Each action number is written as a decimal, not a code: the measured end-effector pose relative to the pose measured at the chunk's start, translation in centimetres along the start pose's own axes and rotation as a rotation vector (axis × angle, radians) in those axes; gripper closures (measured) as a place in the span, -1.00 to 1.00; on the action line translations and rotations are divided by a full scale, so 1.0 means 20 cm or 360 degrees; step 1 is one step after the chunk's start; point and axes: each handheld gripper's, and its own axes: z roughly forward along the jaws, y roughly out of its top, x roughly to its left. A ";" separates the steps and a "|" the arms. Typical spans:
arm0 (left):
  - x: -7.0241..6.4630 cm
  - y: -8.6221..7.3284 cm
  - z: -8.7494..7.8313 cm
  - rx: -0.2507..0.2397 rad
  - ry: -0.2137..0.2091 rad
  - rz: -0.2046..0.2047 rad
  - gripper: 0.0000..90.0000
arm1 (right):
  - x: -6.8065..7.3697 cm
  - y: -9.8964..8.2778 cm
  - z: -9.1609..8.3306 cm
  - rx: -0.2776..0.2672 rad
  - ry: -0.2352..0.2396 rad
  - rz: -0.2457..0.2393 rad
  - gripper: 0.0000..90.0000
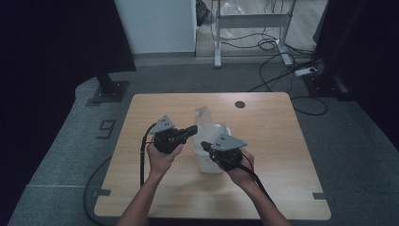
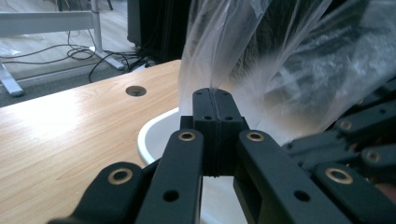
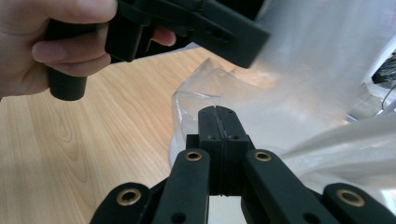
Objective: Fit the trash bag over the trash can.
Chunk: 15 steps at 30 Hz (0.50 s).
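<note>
Nearest the camera in the high view, the person's 2 forearms come up from the bottom edge onto the wooden table [image 1: 155, 197], each hand wrapped around a black gripper. The right gripper [image 1: 205, 145] sits on the near right side of a white container [image 1: 209, 162] and points left toward it; in the right gripper view its jaws are pressed flat together on a fold of the clear plastic bag [image 3: 299, 88], pinching the film at their tips. The left gripper [image 1: 193, 130] lies on the container's left side, aimed right at the rim; in the left gripper view its jaws are likewise clamped tight on the bag's edge, with the film rising steeply above them and the container's white rim [image 2: 154, 133] just below. The bag stands in the container near the middle of the table, its top poking up between the 2 grippers. Farther back on the tabletop is a round dark hole [image 1: 240, 104]. Beyond the table, cables [image 1: 268, 44] trail across the floor beside a grey metal frame [image 1: 251, 21].
</note>
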 end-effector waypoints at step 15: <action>0.02 -0.01 -0.05 -0.0038 0.0013 -0.0027 1.00 | -0.09 -0.09 -0.12 -0.0053 -0.0213 0.0118 0.98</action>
